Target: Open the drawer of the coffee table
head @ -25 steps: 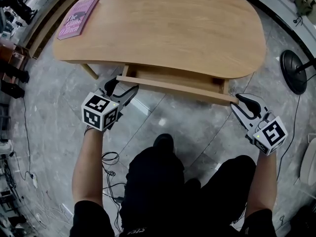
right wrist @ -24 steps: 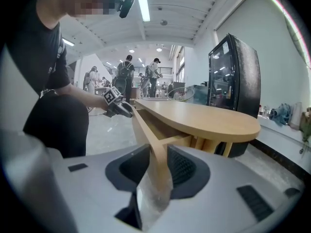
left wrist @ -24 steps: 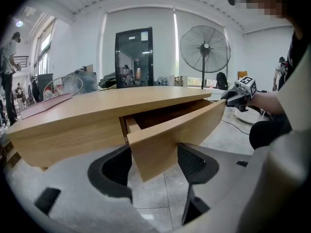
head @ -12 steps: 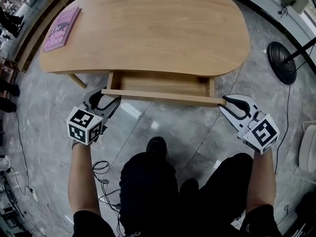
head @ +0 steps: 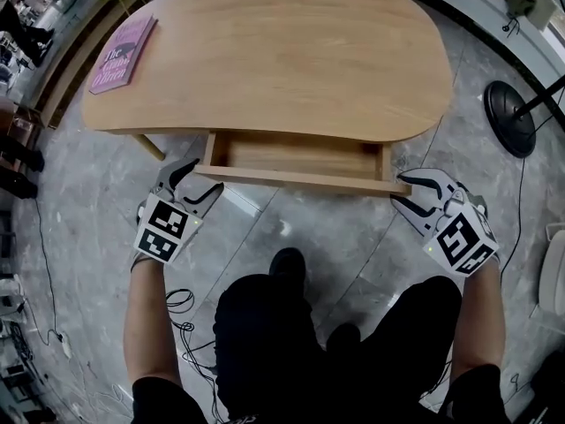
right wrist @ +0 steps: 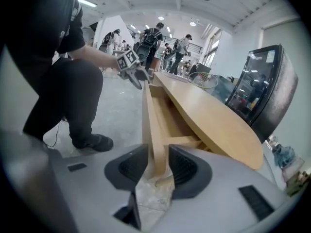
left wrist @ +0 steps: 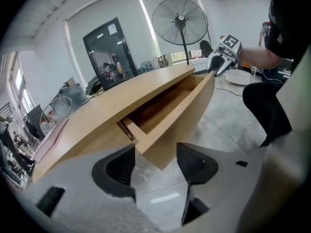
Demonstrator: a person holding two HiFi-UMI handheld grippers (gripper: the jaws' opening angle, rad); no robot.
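Straddling the drawer front [right wrist: 151, 111], the right gripper [right wrist: 158, 152] has just opened.

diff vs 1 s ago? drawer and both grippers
The drawer slid further out of the coffee table. Both grippers' jaws have just been opening: the left gripper has nothing between its jaws, just short of the drawer front; the right gripper straddles its other end. Book unmoved.
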